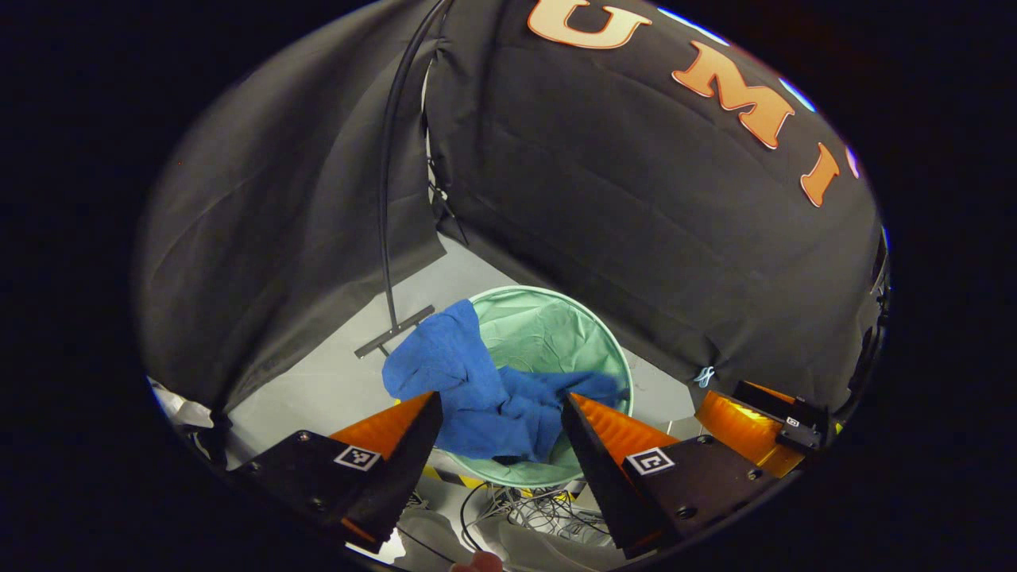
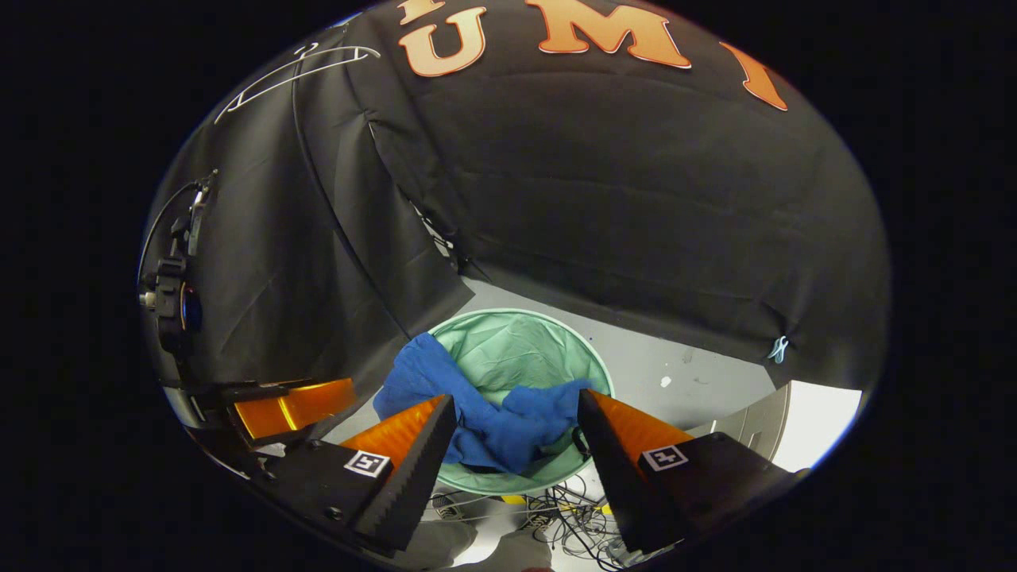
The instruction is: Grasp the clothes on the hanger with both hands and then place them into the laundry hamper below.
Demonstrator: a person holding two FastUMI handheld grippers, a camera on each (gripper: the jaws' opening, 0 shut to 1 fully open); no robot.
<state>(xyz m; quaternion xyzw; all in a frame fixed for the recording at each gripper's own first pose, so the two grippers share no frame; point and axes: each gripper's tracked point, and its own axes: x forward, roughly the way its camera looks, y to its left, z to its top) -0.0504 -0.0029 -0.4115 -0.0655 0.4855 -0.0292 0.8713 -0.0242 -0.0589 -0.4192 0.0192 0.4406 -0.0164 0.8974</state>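
Note:
A blue garment [image 1: 477,389] lies draped over the near-left rim of a round pale green laundry hamper [image 1: 572,326], part inside and part hanging over the edge. My left gripper [image 1: 502,405] hovers above it, open, nothing between its fingers. The right gripper view looks down on the same blue garment [image 2: 477,413] on the hamper [image 2: 524,342]. My right gripper [image 2: 516,409] is open above it and holds nothing. The right gripper also shows at the lower right of the left gripper view [image 1: 755,421]. A white hanger [image 2: 294,67] hangs bare at the upper left.
A thin black stand pole [image 1: 385,199] rises from a flat base [image 1: 393,330] on the grey floor left of the hamper. Black cloth walls close the booth behind. Loose cables [image 1: 532,508] lie on the floor near me. A white cabinet corner [image 2: 794,425] stands at the right.

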